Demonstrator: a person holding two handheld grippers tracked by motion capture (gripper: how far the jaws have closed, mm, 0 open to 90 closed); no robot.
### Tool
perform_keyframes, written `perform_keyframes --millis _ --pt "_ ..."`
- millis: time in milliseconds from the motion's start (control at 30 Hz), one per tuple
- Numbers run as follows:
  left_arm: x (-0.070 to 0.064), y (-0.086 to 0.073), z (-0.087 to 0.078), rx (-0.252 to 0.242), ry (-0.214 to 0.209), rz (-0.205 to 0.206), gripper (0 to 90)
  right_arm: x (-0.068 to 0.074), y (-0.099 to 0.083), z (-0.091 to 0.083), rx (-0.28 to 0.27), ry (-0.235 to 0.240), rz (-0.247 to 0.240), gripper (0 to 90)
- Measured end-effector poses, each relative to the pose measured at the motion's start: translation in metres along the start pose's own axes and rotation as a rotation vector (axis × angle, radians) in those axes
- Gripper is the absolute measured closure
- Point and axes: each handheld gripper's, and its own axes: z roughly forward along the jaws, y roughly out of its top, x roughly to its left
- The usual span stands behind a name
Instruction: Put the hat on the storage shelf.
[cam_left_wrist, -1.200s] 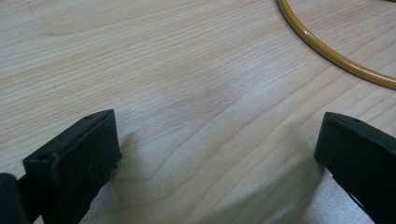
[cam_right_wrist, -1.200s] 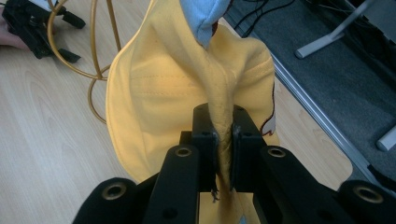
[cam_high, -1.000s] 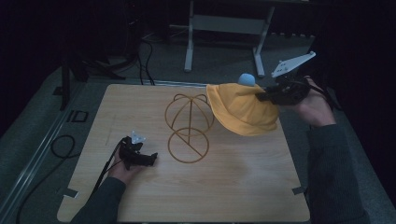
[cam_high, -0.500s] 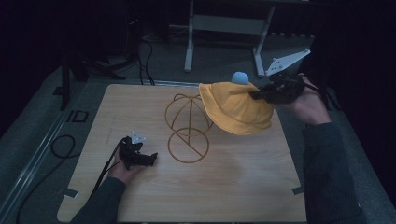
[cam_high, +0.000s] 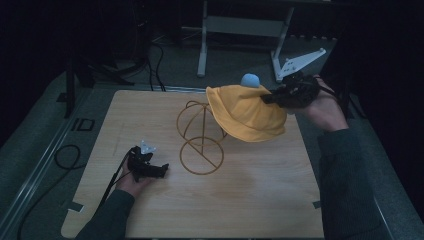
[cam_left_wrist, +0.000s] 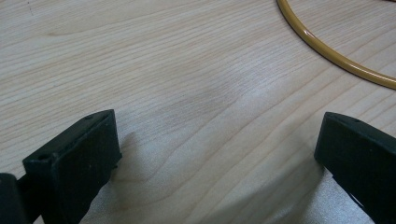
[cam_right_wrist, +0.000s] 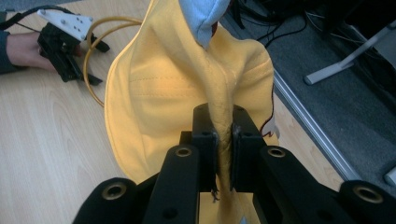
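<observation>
A yellow hat (cam_high: 247, 112) with a pale blue patch (cam_high: 249, 80) hangs in the air above the table's far right part. My right gripper (cam_high: 272, 97) is shut on a pinched fold of its fabric (cam_right_wrist: 223, 135). The hat's left edge touches the top of a gold wire stand (cam_high: 200, 135) with a ring base, which stands mid-table. My left gripper (cam_high: 159, 170) rests low on the wood at the near left, open, jaws wide apart over bare wood (cam_left_wrist: 210, 140). An arc of the stand's ring (cam_left_wrist: 327, 51) lies ahead of it.
The wooden table (cam_high: 250, 200) ends at a metal rail (cam_high: 45, 165) on the left, with cables (cam_high: 65, 155) on the floor beyond. Desk legs (cam_high: 202, 40) stand behind the far edge. The left gripper (cam_right_wrist: 65, 39) lies beyond the hat in the right gripper view.
My right gripper has carried the hat leftward and slightly up, bringing its edge onto the wire stand's top. The left gripper has stayed put.
</observation>
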Motion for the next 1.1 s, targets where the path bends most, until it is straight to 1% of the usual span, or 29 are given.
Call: perform_keyframes --millis 67,100,400,833,933,1100 --pt "0.0 0.0 0.0 0.0 0.0 0.0 0.1 0.0 0.001 0.001 -0.001 0.0 -0.001 83.3" --pt "0.0 0.0 0.0 0.0 0.0 0.0 0.1 0.001 0.006 0.004 -0.004 0.001 -0.006 83.3" --pt "0.0 0.0 0.0 0.0 -0.001 -0.001 0.1 0.005 0.017 0.013 0.004 0.005 -0.016 83.4" --pt "0.0 0.0 0.0 0.0 -0.001 -0.002 0.1 0.009 0.028 0.021 0.005 0.022 -0.029 83.4" --pt "0.0 0.0 0.0 0.0 -0.002 -0.001 0.1 0.01 0.032 0.024 -0.003 0.025 -0.033 83.4" --pt "0.0 0.0 0.0 0.0 -0.002 -0.001 0.1 0.014 0.038 0.032 0.002 0.031 -0.042 83.4"
